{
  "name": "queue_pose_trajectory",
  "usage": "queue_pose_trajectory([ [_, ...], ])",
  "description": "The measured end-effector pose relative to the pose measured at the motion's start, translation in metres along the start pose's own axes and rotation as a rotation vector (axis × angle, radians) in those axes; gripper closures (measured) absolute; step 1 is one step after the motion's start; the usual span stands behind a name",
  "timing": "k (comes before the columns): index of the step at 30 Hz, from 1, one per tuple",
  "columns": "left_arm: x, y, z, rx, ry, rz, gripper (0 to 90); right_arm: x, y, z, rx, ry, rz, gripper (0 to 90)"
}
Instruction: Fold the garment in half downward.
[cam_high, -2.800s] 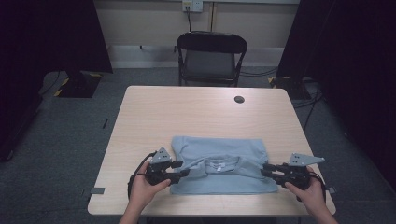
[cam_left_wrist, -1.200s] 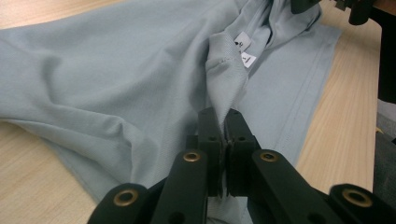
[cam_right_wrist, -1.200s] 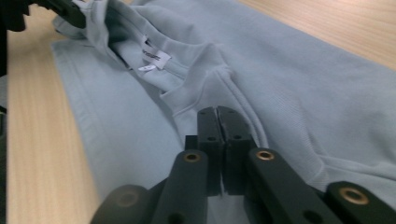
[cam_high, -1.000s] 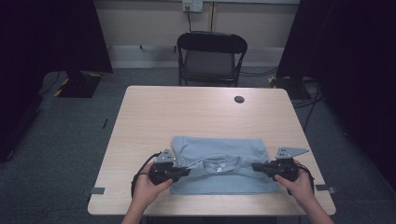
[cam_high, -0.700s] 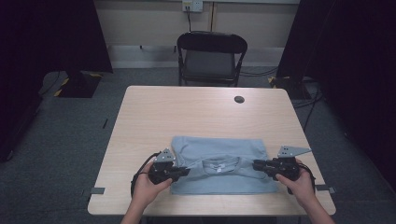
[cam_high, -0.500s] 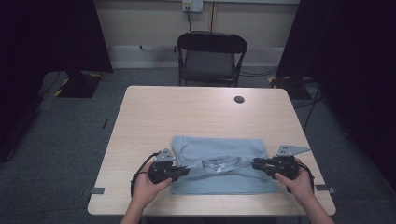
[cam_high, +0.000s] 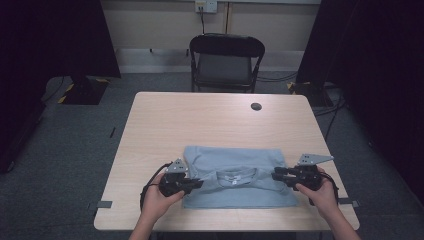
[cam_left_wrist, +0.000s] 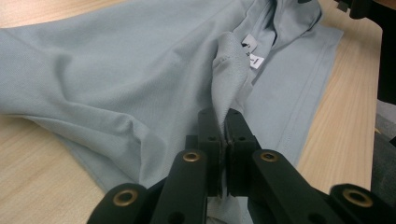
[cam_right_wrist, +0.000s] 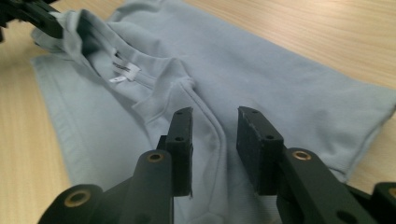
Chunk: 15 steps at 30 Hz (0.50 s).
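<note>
A black folding chair (cam_high: 226, 62) stands behind the wooden table (cam_high: 210, 125), which bears a small dark disc (cam_high: 256, 106).

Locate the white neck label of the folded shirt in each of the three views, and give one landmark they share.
High view: the white neck label sits at the shirt's collar, low centre, between the two grippers.
Left gripper view: upper right, just past the pinched fold.
Right gripper view: upper left, inside the collar.
Shared landmark: the collar's curved neckline, running beside the label.
</note>
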<state>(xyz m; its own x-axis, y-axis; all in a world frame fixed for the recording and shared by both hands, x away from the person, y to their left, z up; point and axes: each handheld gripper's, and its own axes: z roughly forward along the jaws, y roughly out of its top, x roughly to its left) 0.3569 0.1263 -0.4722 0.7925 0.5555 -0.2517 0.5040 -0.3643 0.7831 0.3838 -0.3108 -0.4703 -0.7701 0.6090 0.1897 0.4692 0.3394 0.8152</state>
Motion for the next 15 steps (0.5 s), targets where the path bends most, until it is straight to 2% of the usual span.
queue_pose_trajectory([
  [1,0.000,0.000,0.001,0.002,0.001,0.000,87.4,0.001,0.000,0.001,0.010,-0.003,-0.006,71.9],
  [3,0.000,0.000,0.001,0.002,0.002,-0.004,87.4,0.003,-0.001,0.004,0.033,0.014,-0.011,73.3],
  [7,-0.001,0.000,-0.002,-0.001,0.007,-0.002,87.4,0.008,-0.002,0.007,0.045,0.021,-0.031,86.9],
  [9,-0.001,0.000,-0.003,-0.004,0.004,-0.001,87.4,0.008,-0.003,0.005,0.037,0.049,-0.027,88.0],
  [12,-0.002,0.002,-0.005,-0.012,0.003,0.000,87.4,0.008,-0.003,-0.003,0.024,0.063,-0.016,88.4],
  [15,-0.003,0.003,-0.007,-0.015,0.001,0.002,87.4,0.008,-0.004,-0.011,0.029,0.066,-0.023,88.6],
])
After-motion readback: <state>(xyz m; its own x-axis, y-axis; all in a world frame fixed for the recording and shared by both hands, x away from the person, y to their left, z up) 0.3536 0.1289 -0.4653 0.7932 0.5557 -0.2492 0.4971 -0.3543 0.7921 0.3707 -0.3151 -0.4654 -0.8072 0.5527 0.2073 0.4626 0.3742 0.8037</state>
